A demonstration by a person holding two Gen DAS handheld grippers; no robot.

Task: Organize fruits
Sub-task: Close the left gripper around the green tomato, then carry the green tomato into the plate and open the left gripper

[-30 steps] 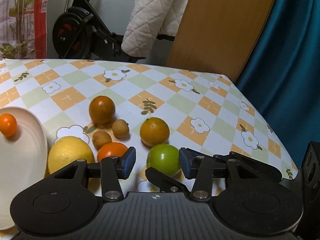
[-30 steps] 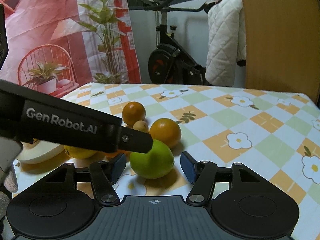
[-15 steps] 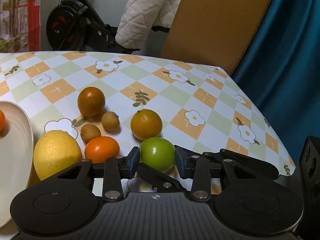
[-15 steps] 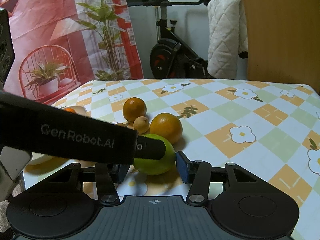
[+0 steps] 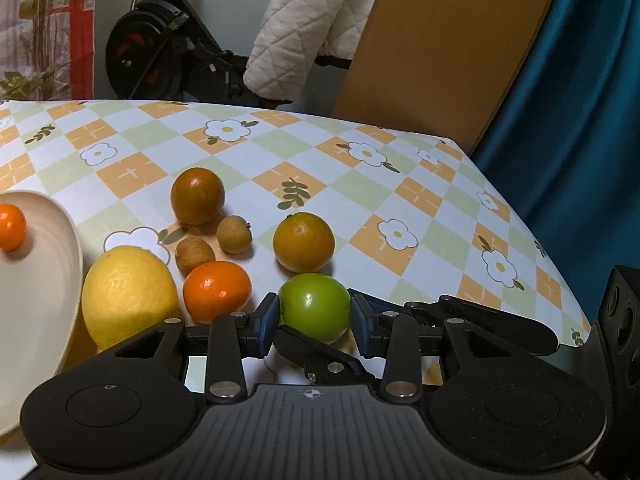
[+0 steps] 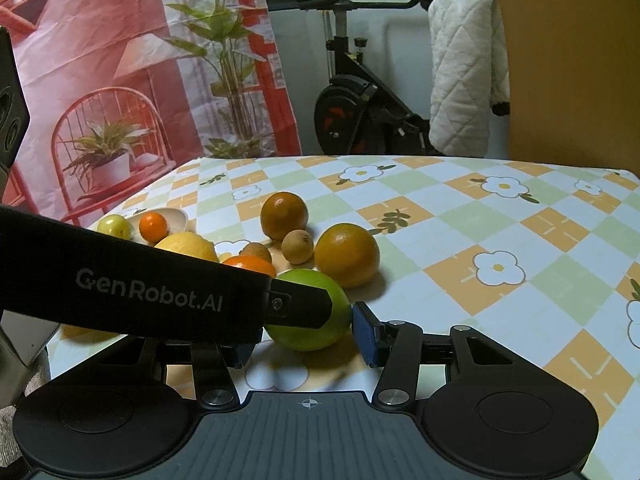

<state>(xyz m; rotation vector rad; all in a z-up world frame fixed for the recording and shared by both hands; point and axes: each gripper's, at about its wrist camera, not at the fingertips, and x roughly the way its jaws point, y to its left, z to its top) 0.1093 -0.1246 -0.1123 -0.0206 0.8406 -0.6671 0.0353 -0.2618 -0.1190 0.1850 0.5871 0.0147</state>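
- Left gripper (image 5: pixel 314 322) clamped on green fruit (image 5: pixel 314 306), blue pads (image 5: pixel 269 322) pressed against both flanks; jaws wide apart a second ago, now closed in.
- Right gripper (image 6: pixel 306 334) also closed in around same green fruit (image 6: pixel 308 308) from another angle; right-hand pad touching its side, left-hand pad hidden behind left gripper's black finger, so full grip judged likely, not certain.
- Black finger marked "GenRobot.AI" crossing right wrist view, laid over fruit's top left.
- Green fruit apparently resting on checked flower tablecloth (image 5: pixel 400 184), shadow directly beneath, at near edge of fruit cluster.
- Just beside it: bright orange (image 5: pixel 217 290) to left, duller orange (image 5: pixel 303 242) just behind, touching or nearly so.
- Further left, large yellow citrus (image 5: pixel 128 294); behind, two small brown fruits (image 5: pixel 235 234) and darker orange (image 5: pixel 197 196).
- Cream plate (image 5: pixel 60 280) at far left holding one small orange (image 5: pixel 11 227); right wrist view shows small yellow-green fruit (image 6: pixel 115 226) there as well.
- Meaning for task: grasp on green fruit seems complete, lift not yet begun; probable next step a carry leftward to plate.
- Risk: two grippers on one round, smooth fruit could squeeze it sideways or knock neighbouring oranges into a roll.
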